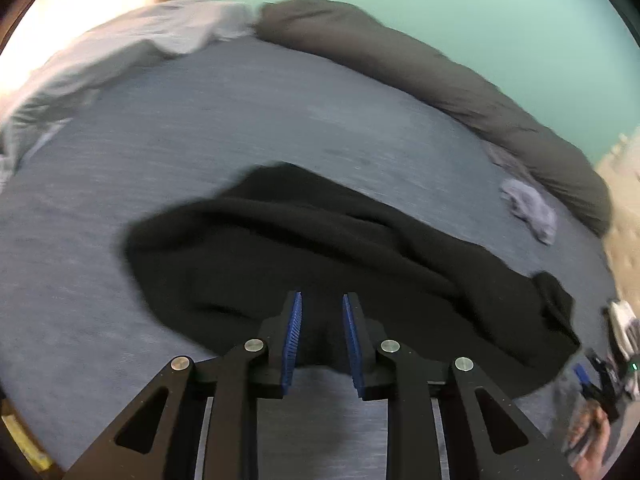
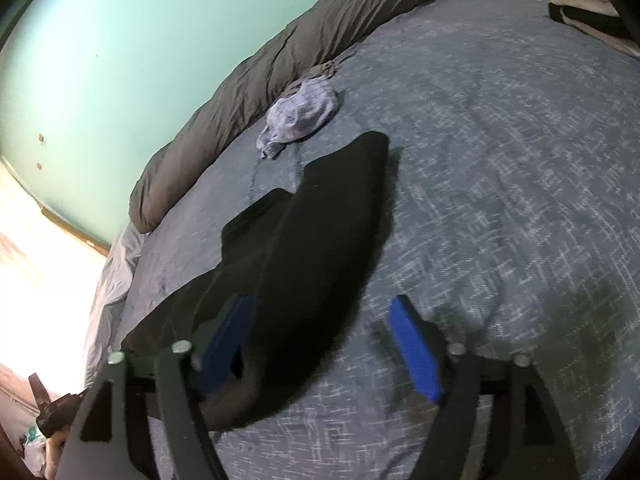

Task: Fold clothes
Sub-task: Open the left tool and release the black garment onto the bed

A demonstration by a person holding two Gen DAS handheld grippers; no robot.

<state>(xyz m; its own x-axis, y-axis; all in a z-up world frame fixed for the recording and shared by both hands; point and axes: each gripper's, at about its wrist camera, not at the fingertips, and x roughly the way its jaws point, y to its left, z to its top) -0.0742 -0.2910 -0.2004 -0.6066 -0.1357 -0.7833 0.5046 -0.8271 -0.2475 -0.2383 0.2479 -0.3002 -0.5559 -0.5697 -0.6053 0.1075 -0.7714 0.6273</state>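
Black garment (image 1: 320,256) on bed (image 1: 240,128), beneath left fingers (image 1: 298,320) slightly parted, right fingers (image 2: 416,356) wide.

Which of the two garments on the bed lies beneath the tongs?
The large black garment, spread flat; the small crumpled pale blue striped cloth lies farther off beside the grey duvet.

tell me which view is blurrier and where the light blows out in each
Left wrist view: smeared all over, the black garment and blue-grey woven bedspread streaked, with glare washing out the upper left corner. Right wrist view: the bedspread weave is sharper, though the right gripper pads are soft, and the lower left edge is blown out white. Both bend strongly toward the rim.
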